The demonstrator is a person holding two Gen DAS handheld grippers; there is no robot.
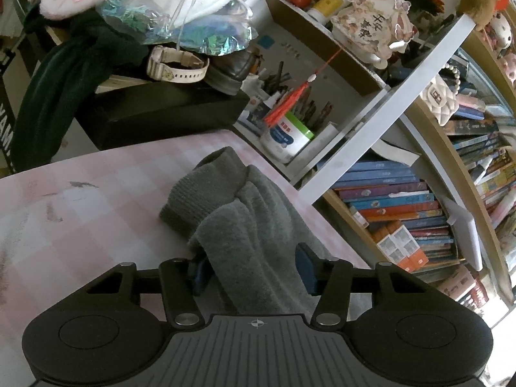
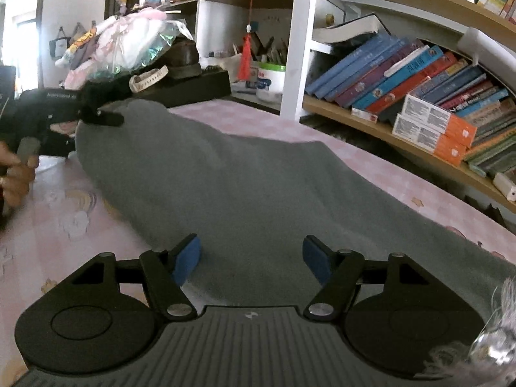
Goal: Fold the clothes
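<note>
Two wrist views of a grey fleece garment (image 2: 258, 187) laid out on a table with a pink checked cloth (image 1: 90, 193).

Left view: the left gripper (image 1: 253, 269) has its blue pads (image 1: 306, 267) set wide, with a bunched run of the grey fabric passing between them. The pads do not appear to pinch it, so the cloth seems straddled rather than held. A ribbed cuff or hem (image 1: 190, 200) lies rolled ahead of the gripper, close to the table's far edge below the shelving. Straddling the fabric this way would suit either taking hold of that end or letting it go after setting it down; the views fit both.

Right view: the right gripper (image 2: 251, 258) is likewise spread wide, and hovers low over the broad, fairly flat body of the garment, nothing between its pads (image 2: 187, 258). The left gripper's black frame (image 2: 58, 119) shows at the garment's far left end, with a person's hand (image 2: 16, 174) on its handle. The two tools thus stand at opposite ends of the cloth, a placing that lets one end be carried over the other.

The garment lies lengthwise along the table's shelf-side edge. No crisp fold line shows, and whether it is already doubled cannot be told. A bookshelf (image 2: 419, 90) stands just beyond that edge.
</note>
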